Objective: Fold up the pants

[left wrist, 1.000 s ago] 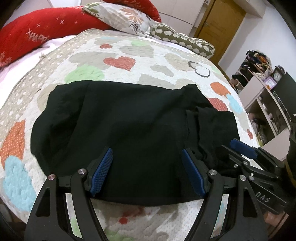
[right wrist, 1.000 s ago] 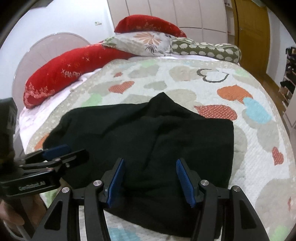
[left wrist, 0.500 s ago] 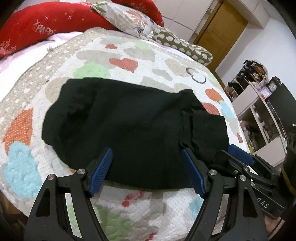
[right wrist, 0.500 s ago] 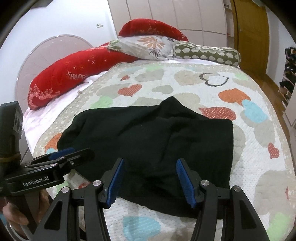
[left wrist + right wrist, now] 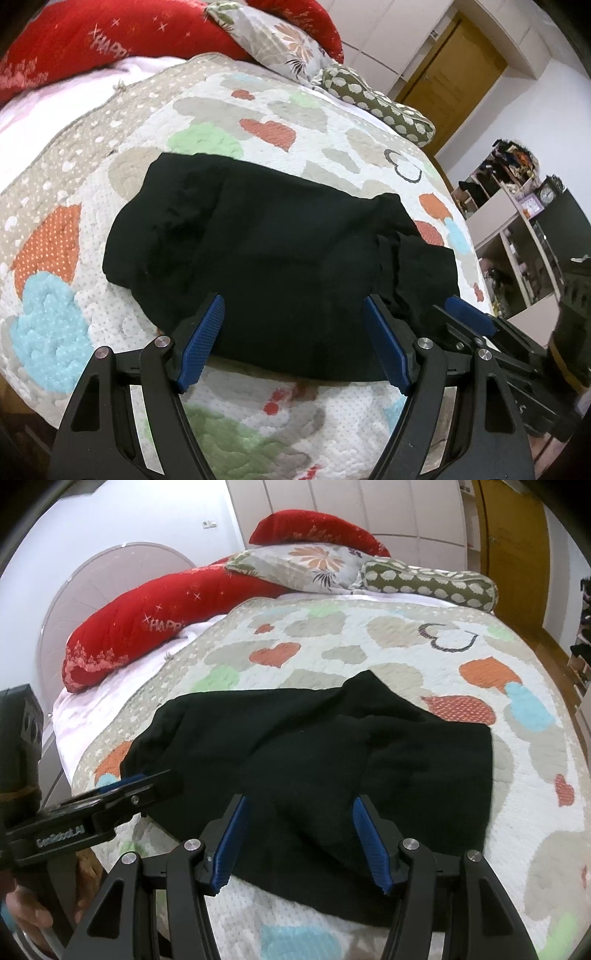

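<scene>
Lying folded on heart-print quilt (image 5: 258, 122), black pants (image 5: 266, 266), red pillows (image 5: 147, 624) behind. Sat just ahead of left gripper (image 5: 293, 341) & right gripper (image 5: 299, 843). Both gaped wide, gripped nothing.

The black folded fabric pants (image 5: 306, 760) have their near hem hidden behind the right gripper's (image 5: 299, 843) black arms. Small clutter on the white open shelves (image 5: 517, 229) is too tiny to identify.

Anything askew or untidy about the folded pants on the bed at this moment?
Slightly. The black pants lie folded on the heart quilt, but one corner pokes out past the far edge and the right-hand layers are rumpled and misaligned. Nothing is spilled or damaged.
</scene>
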`<state>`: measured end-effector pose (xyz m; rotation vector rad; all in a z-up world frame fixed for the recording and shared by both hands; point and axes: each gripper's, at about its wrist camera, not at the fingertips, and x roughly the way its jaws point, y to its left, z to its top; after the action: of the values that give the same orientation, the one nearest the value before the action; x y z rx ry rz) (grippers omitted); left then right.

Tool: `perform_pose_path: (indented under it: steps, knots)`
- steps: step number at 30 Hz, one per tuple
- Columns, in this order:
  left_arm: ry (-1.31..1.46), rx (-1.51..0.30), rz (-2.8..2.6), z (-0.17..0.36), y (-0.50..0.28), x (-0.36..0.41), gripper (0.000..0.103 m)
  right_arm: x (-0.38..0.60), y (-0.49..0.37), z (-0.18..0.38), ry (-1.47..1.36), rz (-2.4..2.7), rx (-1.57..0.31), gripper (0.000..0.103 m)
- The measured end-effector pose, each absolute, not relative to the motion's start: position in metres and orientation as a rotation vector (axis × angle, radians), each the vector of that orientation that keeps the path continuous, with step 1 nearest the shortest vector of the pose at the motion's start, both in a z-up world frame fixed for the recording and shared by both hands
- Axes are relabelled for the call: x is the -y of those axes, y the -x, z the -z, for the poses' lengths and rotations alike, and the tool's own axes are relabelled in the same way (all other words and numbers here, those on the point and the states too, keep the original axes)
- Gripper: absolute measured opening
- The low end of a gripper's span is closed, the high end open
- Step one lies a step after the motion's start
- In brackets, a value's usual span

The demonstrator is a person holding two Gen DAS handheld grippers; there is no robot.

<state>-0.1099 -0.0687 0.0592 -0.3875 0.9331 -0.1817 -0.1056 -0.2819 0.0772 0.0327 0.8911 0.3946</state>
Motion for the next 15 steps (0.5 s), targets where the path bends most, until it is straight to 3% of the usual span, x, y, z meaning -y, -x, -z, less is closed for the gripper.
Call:
perform_pose_path:
  steps: [15]
  knots:
    - [0.455, -0.935, 0.205, -0.061, 0.113, 0.041, 0.078, 0.238, 0.080, -0.071, -0.019, -0.498, -0.915, 0.058]
